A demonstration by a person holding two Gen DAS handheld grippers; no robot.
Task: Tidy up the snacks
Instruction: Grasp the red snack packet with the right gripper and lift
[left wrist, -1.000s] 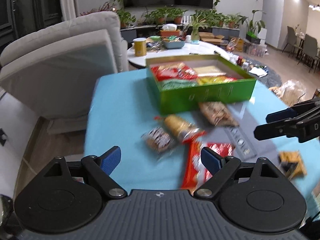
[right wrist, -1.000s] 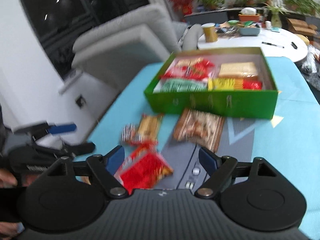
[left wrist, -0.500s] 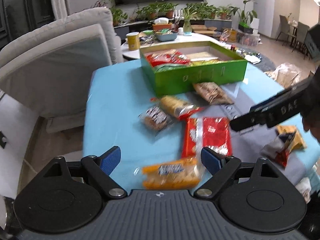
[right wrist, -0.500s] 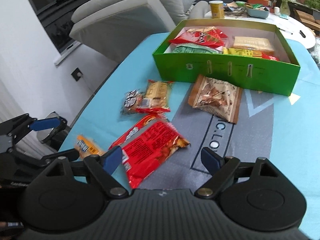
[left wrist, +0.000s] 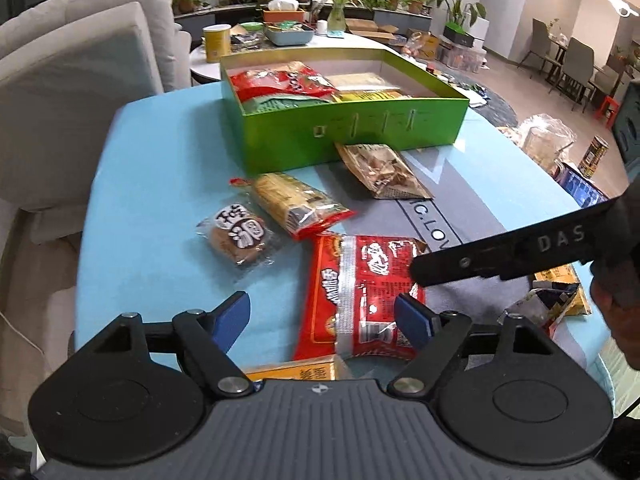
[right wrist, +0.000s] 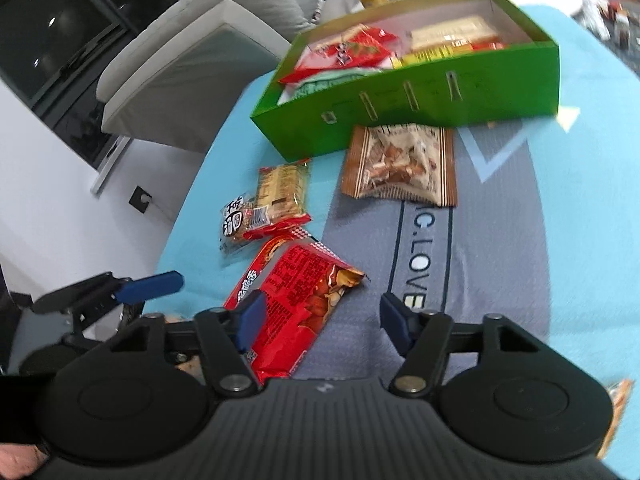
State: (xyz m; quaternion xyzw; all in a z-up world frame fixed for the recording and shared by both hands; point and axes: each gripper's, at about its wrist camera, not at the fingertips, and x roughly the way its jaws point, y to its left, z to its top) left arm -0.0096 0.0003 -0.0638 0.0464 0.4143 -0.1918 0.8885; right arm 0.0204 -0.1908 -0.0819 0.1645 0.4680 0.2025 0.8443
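A green box holding several snack packets stands at the far side of the blue-clothed table. In front of it lie a brown packet, a yellow biscuit packet and a clear-wrapped round cake. A red packet lies nearest. My left gripper hangs over it, jaws closing, pads not pressing on it. My right gripper is also closing, the red packet's corner beside its left finger. An orange packet peeks out under the left gripper.
A crumpled yellow and dark packet lies at the table's right edge. A grey armchair stands left of the table. Behind the box, a white round table carries a yellow cup and bowls. A hand holds the right gripper.
Both grippers have sunk toward the table and tipped down, bringing the red packet close under them. Both pairs of jaws have narrowed. The right view has rolled.
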